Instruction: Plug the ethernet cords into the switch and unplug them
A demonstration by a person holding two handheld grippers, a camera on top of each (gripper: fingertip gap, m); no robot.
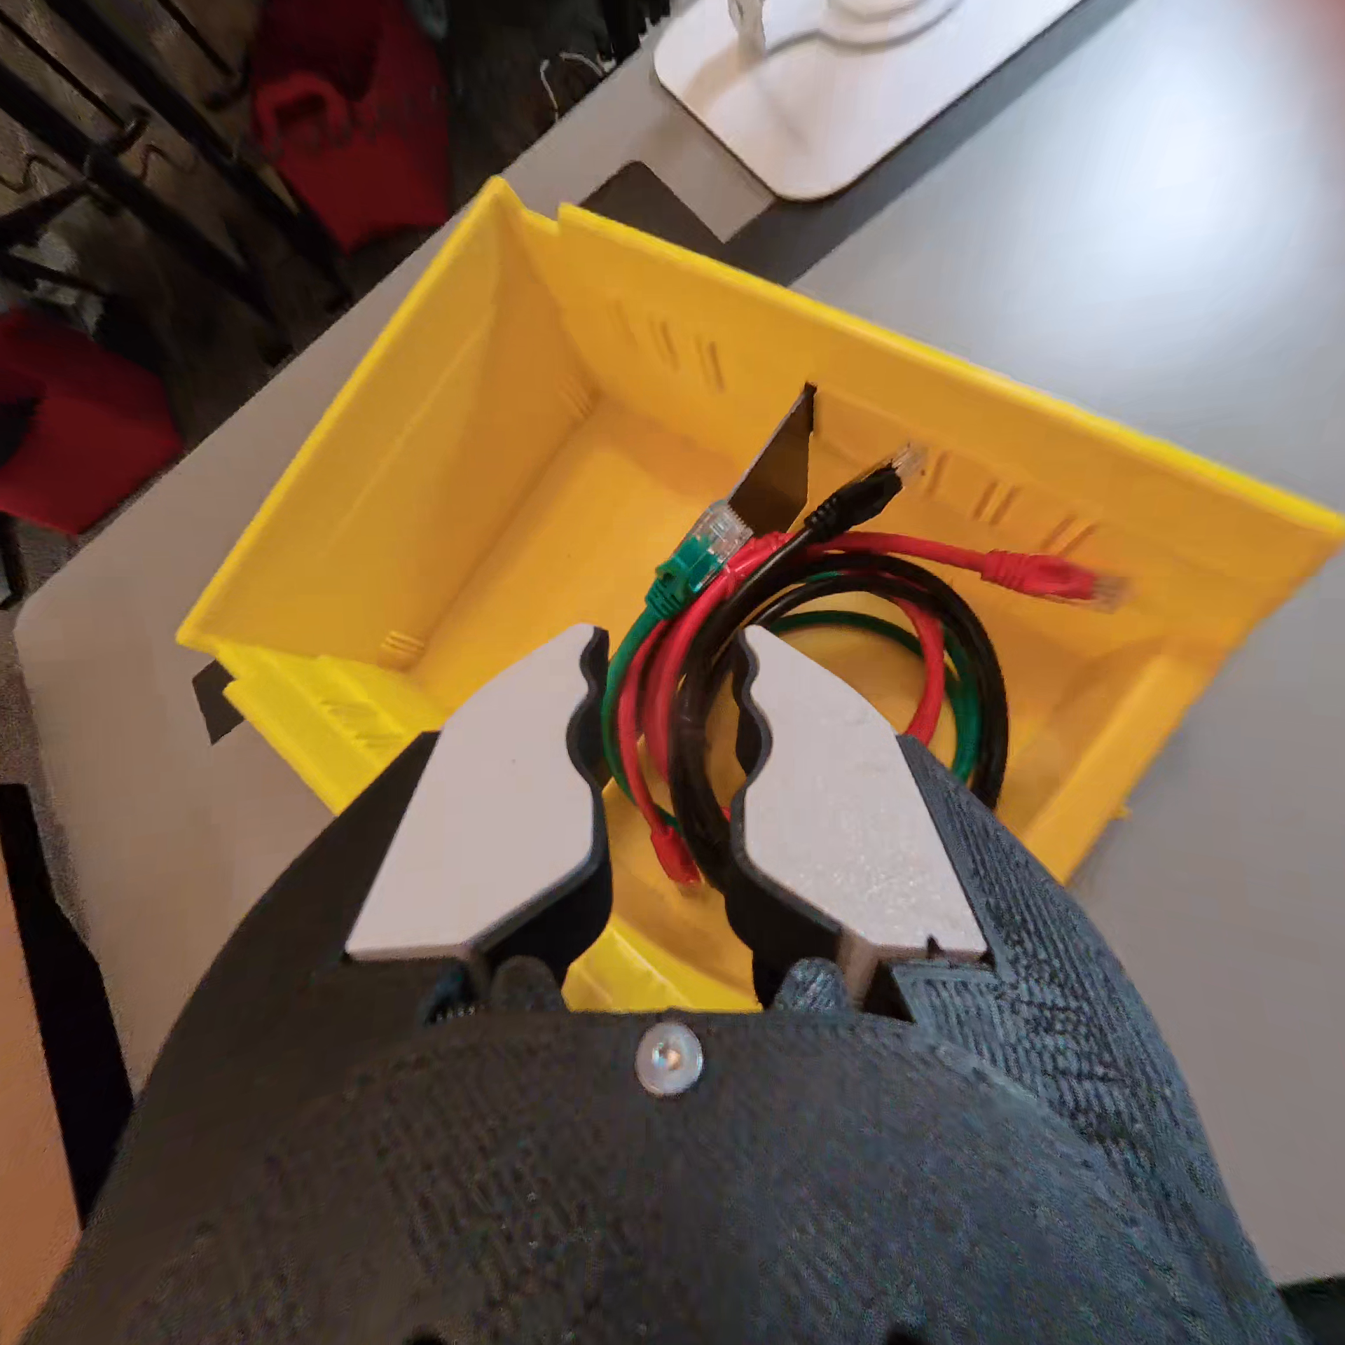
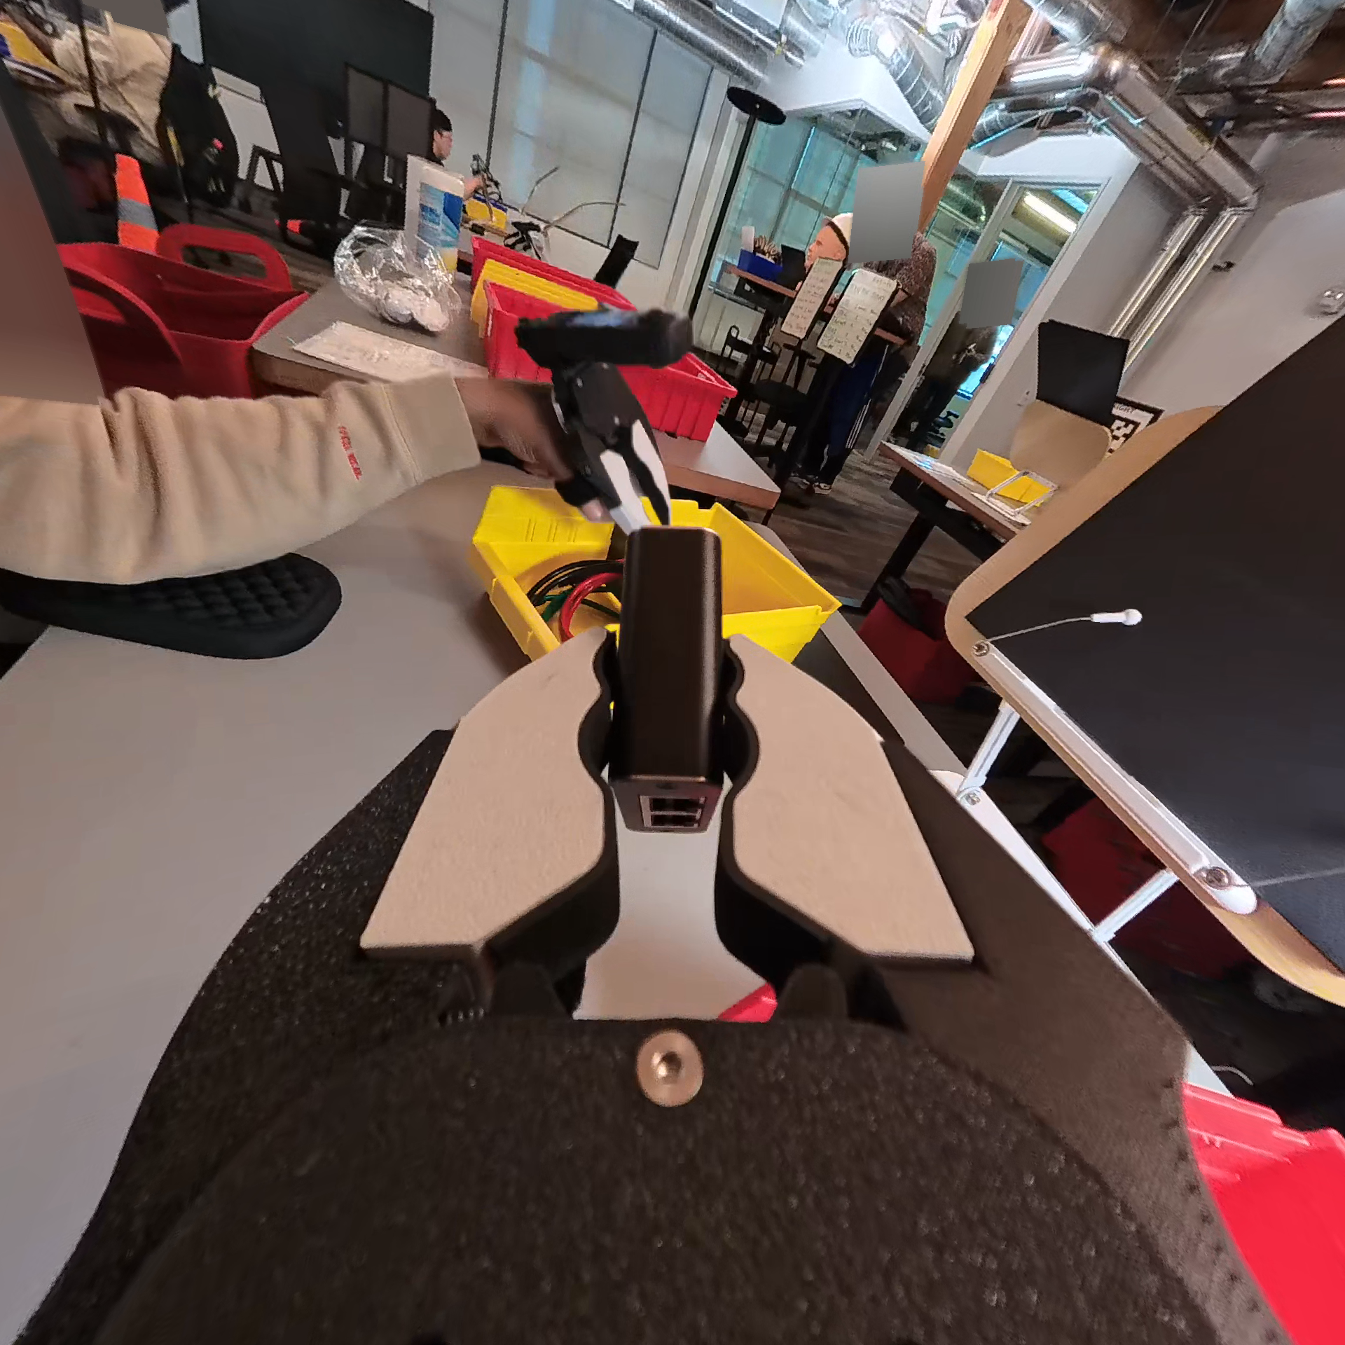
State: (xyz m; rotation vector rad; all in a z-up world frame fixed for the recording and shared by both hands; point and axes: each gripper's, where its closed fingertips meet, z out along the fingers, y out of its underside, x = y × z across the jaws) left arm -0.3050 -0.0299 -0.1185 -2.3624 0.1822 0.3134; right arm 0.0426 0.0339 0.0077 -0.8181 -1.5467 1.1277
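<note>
The switch (image 2: 668, 677), a small black box, is clamped between the fingers of my right tongs (image 2: 668, 651), lifted off the grey table (image 2: 218, 764). Its end with the two sockets points back toward my wrist and its far end points away, toward the yellow bin (image 2: 764, 582) ahead of these tongs.

The cords lie coiled inside that yellow bin (image 1: 451, 451). My left tongs (image 1: 673, 644) hang over the bin, fingers apart, with the coil showing in the gap between them; whether the tips touch the cords, I cannot tell. The green cord (image 1: 622, 699) runs nearest the left finger, the red cord (image 1: 648, 728) next to it, and the black cord (image 1: 699, 735) beside the right finger. Beyond the tips, the green plug (image 1: 702, 553) and the black plug (image 1: 866, 495) point away from me, while one red plug (image 1: 1055, 578) sticks out to the right and looks blurred. The other red plug (image 1: 673, 859) lies low between the fingers.

In the right view, my left tongs (image 2: 640, 509) point down into the bin just past the switch, held by my hand (image 2: 517, 429) in a cream sleeve (image 2: 218, 466).
</note>
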